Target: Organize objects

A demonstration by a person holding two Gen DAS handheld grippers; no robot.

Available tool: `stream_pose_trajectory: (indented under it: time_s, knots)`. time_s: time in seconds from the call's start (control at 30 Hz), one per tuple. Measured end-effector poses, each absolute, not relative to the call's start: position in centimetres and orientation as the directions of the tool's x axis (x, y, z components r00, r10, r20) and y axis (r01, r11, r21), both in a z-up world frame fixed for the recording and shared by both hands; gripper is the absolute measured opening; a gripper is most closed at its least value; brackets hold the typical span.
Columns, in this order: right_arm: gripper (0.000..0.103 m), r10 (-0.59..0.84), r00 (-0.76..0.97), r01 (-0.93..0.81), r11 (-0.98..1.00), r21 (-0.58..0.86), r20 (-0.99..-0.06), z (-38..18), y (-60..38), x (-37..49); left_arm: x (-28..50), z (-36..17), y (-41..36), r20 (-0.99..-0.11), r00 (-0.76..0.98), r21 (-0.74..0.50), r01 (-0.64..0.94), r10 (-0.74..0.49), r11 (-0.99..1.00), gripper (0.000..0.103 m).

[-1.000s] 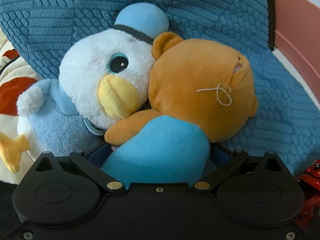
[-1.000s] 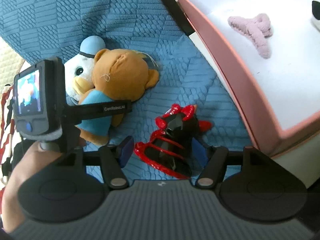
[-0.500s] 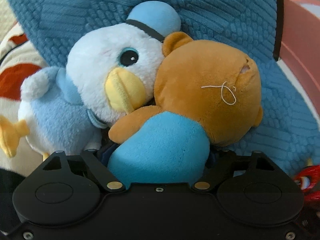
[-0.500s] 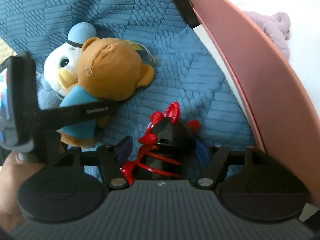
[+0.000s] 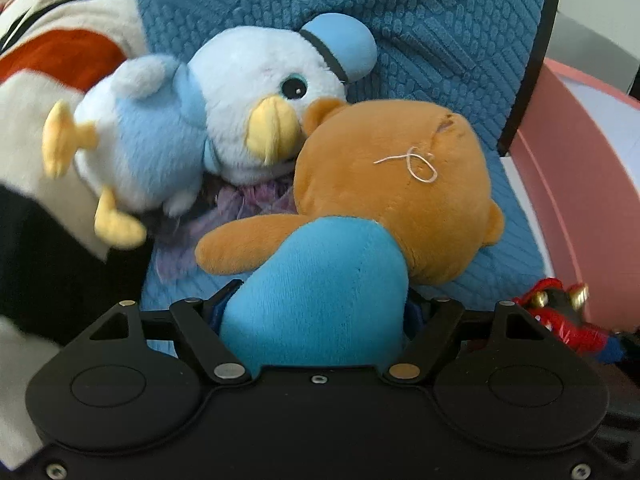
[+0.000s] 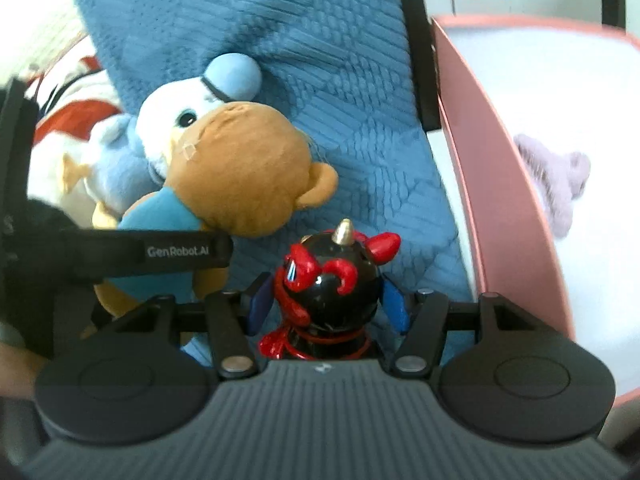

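My left gripper is shut on the blue body of a brown plush bear and holds it raised off the blue cushion. The bear also shows in the right wrist view. A white and blue plush duck lies against the bear's head. My right gripper is shut on a black and red horned figurine, held upright. The figurine also shows at the right edge of the left wrist view.
A pink-rimmed tray with a white floor stands to the right, holding a lilac plush piece. A purple cloth lies under the duck. A red and white fabric lies at the left.
Both grippers have lifted their toys. The bear has pulled away from the duck, uncovering the purple cloth. The figurine has come upright between my right fingers.
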State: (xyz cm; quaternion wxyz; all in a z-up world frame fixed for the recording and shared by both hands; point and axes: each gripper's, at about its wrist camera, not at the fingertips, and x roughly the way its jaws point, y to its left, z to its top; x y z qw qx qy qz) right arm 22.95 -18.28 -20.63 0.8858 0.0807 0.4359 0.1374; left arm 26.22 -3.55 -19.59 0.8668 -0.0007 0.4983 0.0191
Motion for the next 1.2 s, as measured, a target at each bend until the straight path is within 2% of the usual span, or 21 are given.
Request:
stream_pose_trajectory:
  time_s: [0.2,0.4,0.53,0.6,0.93,1.07,1.2]
  knots:
    - [0.061,0.295,0.611,-0.258,0.952,0.168,-0.734,-19.8,-18.1,21.0,25.1,-19.1,-1.6,-0.865,0.503,-0.065,-0.108,-0.002,0.992,0.076]
    - [0.061,0.288,0.566,-0.265,0.951,0.160,-0.772,-20.7,-18.1,20.7,24.5,-20.7,-0.2,-0.892,0.448,-0.145,-0.156,-0.061,0.977,0.079]
    - [0.061,0.288,0.570,-0.277,0.949,0.150,-0.770,-20.8,-17.8,20.7,25.2,-22.1,0.3,-0.915,0.398,-0.133,-0.160,-0.060,0.978,0.080]
    - [0.061,0.281,0.578,-0.286,0.949,0.132,-0.766,-20.8,-17.6,20.6,24.9,-21.9,0.3,-0.914,0.400,-0.142,-0.149,-0.071,0.979,0.085]
    - [0.062,0.284,0.571,-0.272,0.951,0.149,-0.770,-21.2,-17.5,20.9,25.1,-22.7,-0.7,-0.927,0.375,-0.075,-0.117,-0.026,0.990,0.092]
    - [0.061,0.272,0.580,-0.283,0.951,0.124,-0.768,-21.2,-17.2,20.7,25.3,-23.3,-0.9,-0.929,0.371,-0.058,-0.126,-0.007,0.990,0.092]
    - [0.061,0.270,0.589,-0.295,0.949,0.108,-0.761,-21.2,-17.2,20.5,25.3,-23.4,-0.7,-0.923,0.385,-0.065,-0.117,-0.015,0.991,0.087]
